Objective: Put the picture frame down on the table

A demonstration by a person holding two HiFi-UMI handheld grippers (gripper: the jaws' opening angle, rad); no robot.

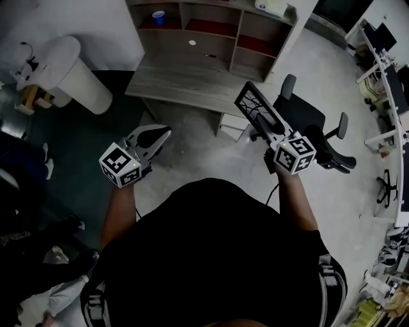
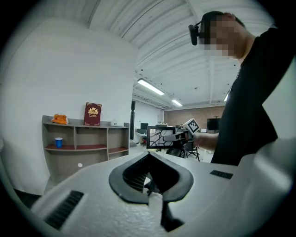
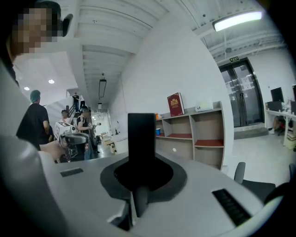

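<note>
Head view first: a person (image 1: 217,255) in a black top fills the lower middle of the frame, holding one gripper in each hand. The right gripper (image 1: 271,130), right of centre, is clamped on the lower edge of the picture frame (image 1: 254,106). The frame slants up and left from the jaws, showing a black-and-white branching pattern. It hangs in the air over the pale floor, just below the front edge of the wooden table (image 1: 185,82) at upper centre and clear of it. A black office chair (image 1: 313,124) stands just right of the frame. The left gripper (image 1: 160,136), left of centre, points toward the table with nothing in it. A blue cup (image 1: 158,16) sits in the shelf unit (image 1: 211,29) at the top.

In the left gripper view, the left gripper (image 2: 147,169) at lower centre has its jaws parted, with nothing between them. Behind it, at centre, the right gripper (image 2: 181,136) holds the picture frame (image 2: 159,137) face-on. The shelf unit (image 2: 85,143) stands at left, with a red book (image 2: 93,114) upright on top.

In the right gripper view, the right gripper (image 3: 140,178) grips the picture frame (image 3: 141,139), which is seen edge-on as a dark upright slab at centre. The shelf unit (image 3: 194,134) is at right and the left gripper (image 3: 74,141) at left.
</note>
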